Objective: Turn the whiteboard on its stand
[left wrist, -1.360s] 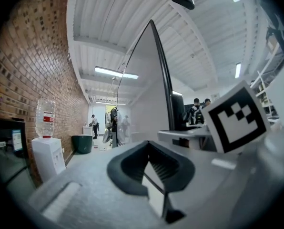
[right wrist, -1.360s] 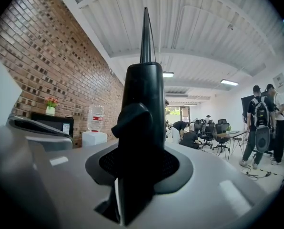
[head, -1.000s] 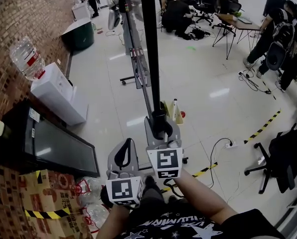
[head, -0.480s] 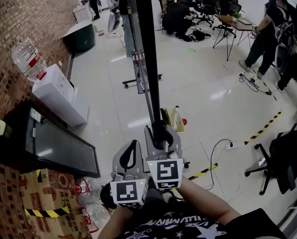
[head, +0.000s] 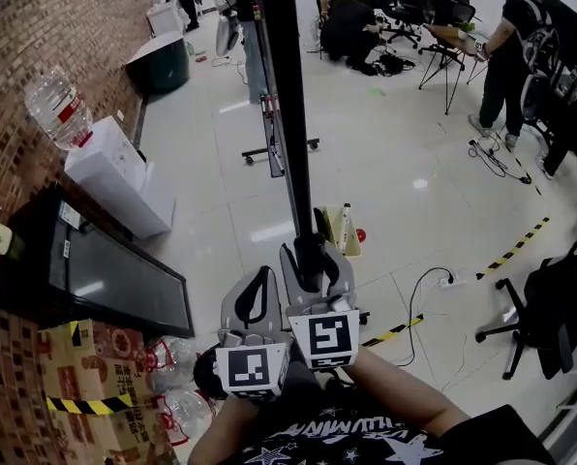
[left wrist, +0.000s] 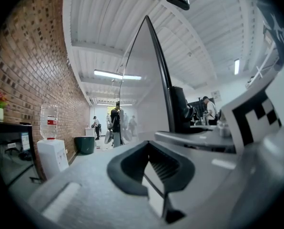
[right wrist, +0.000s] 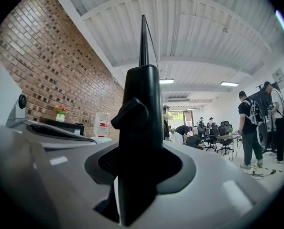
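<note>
Right gripper [head: 309, 257] fingers clamped on whiteboard [head: 279, 85] edge; left gripper [head: 259, 284] fingers together (empty); water jug [head: 56, 107] atop dispenser [head: 106, 174]

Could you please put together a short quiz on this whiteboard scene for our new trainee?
1. True or false: the left claw grips the whiteboard.
2. Which of these stands against the brick wall? A) a water dispenser B) a bicycle C) a ladder
3. Fill in: the right claw is shut on the whiteboard's black ____.

Key: 1 false, it holds nothing; 2 A; 3 edge.
</note>
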Demonstrator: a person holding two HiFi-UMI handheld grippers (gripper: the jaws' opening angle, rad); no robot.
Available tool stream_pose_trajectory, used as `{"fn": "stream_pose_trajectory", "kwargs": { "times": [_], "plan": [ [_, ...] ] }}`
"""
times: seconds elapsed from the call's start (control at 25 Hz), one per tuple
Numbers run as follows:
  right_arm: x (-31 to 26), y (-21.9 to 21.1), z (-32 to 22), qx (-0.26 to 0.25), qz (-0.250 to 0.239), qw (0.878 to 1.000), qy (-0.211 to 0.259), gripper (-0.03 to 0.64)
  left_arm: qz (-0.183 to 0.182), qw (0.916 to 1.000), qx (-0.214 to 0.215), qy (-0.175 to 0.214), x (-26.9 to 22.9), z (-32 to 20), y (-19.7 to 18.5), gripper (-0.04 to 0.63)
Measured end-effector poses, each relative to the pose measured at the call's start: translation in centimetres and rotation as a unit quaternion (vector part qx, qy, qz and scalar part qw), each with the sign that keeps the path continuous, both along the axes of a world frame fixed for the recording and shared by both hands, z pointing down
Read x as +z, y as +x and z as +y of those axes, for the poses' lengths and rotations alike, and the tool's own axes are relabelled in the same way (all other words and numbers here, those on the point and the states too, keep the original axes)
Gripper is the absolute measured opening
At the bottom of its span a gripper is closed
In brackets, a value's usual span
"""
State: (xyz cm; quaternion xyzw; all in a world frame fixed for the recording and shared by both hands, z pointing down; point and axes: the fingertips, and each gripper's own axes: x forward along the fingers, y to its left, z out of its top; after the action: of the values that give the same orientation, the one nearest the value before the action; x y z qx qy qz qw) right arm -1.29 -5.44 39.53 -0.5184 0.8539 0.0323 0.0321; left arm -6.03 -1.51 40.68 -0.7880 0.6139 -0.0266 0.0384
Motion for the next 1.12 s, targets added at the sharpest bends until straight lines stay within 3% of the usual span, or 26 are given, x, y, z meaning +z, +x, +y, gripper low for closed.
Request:
{"fn": "stream_pose_trajectory", "kwargs": {
  "times": [0.16, 0.48, 0.68, 0.76, 0.92, 1.12],
  "plan": [
    [0.0, 0.2, 0.2, -0.005, 0.013, 1.000, 0.009, 0.284, 0.004, 1.0000, -0.006, -0.001, -0.3, 0.1, 0.3, 0.005],
    [1.2, 0.8, 2.7, -0.024, 0.028, 0.999, -0.020, 0.284, 0.000, 0.9999, -0.010, 0.006, -0.5, 2.3, 1.4, 0.005],
    [1.3, 2.3, 4.8, -0.026, 0.020, 0.999, -0.018, 0.284, 0.003, 0.9998, -0.013, -0.013, -0.2, 3.9, 2.5, 0.005],
    [1.4, 3.0, 5.4, -0.021, 0.023, 0.999, -0.017, 0.265, -0.005, 0.9998, -0.018, 0.003, 0.3, 4.2, 2.4, 0.005],
    [2.2, 4.2, 6.3, -0.005, 0.025, 0.999, -0.022, 0.125, -0.003, 0.9997, -0.025, -0.003, 1.5, 4.9, 2.2, 0.006],
    [2.5, 5.2, 6.6, 0.000, 0.030, 0.999, -0.020, 0.056, -0.008, 0.9998, -0.018, -0.008, 2.1, 5.1, 3.0, 0.005]
  ]
}}
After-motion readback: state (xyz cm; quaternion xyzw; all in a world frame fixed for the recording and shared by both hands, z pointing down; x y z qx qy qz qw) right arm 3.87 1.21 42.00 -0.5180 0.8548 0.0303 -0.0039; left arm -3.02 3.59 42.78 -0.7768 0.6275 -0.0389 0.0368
